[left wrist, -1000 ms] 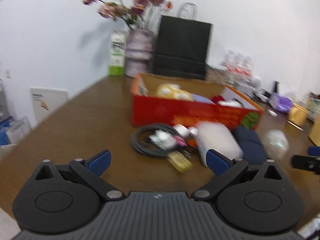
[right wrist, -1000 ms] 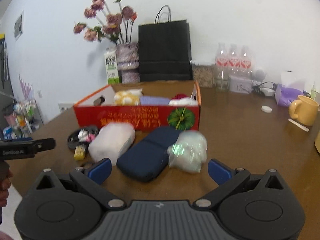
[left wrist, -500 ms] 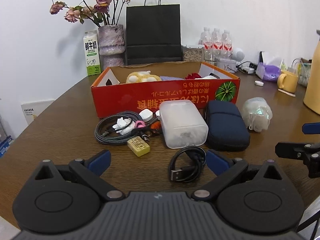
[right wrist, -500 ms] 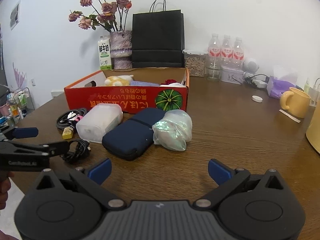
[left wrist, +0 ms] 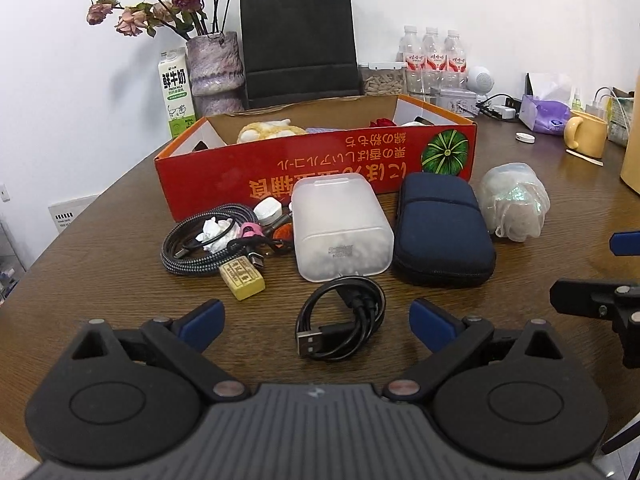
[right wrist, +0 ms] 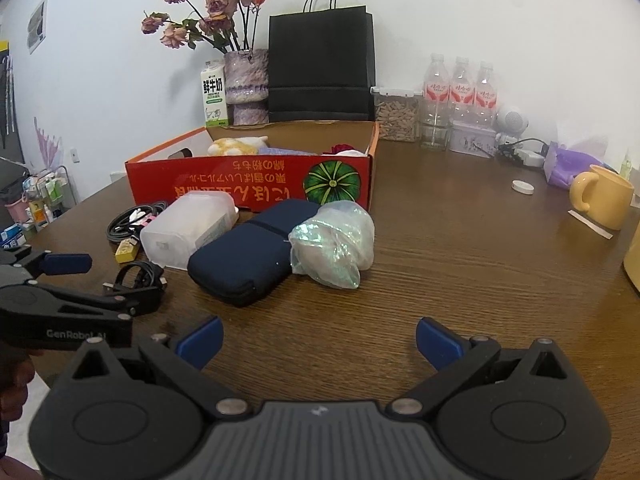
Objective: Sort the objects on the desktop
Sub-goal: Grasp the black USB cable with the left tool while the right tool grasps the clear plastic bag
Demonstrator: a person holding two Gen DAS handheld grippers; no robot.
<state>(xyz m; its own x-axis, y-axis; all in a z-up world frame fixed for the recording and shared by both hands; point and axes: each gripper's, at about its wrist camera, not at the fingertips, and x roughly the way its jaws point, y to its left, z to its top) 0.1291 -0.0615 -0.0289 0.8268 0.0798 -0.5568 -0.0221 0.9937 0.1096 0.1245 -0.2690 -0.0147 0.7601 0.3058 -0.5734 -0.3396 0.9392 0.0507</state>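
A red cardboard box (left wrist: 320, 168) stands open on the brown table and holds a plush toy and other items. In front of it lie a frosted plastic case (left wrist: 340, 226), a navy zip pouch (left wrist: 440, 228), a clear bag (left wrist: 514, 204), a braided cable coil (left wrist: 200, 240), a yellow eraser (left wrist: 242, 278) and a coiled black USB cable (left wrist: 344, 322). My left gripper (left wrist: 316, 322) is open and empty, with the black cable between its fingers. My right gripper (right wrist: 318, 340) is open and empty over bare table, in front of the pouch (right wrist: 248, 256) and bag (right wrist: 334, 244).
At the back stand a vase of dried roses (left wrist: 214, 64), a milk carton (left wrist: 176, 92), a black paper bag (left wrist: 300, 40), water bottles (left wrist: 432, 56) and a jar. A yellow mug (right wrist: 604, 196) and a white cap (right wrist: 522, 187) sit at the right.
Both grippers have pulled back and lowered toward the near table edge. The black USB cable now lies between the left fingers. Both stay open.
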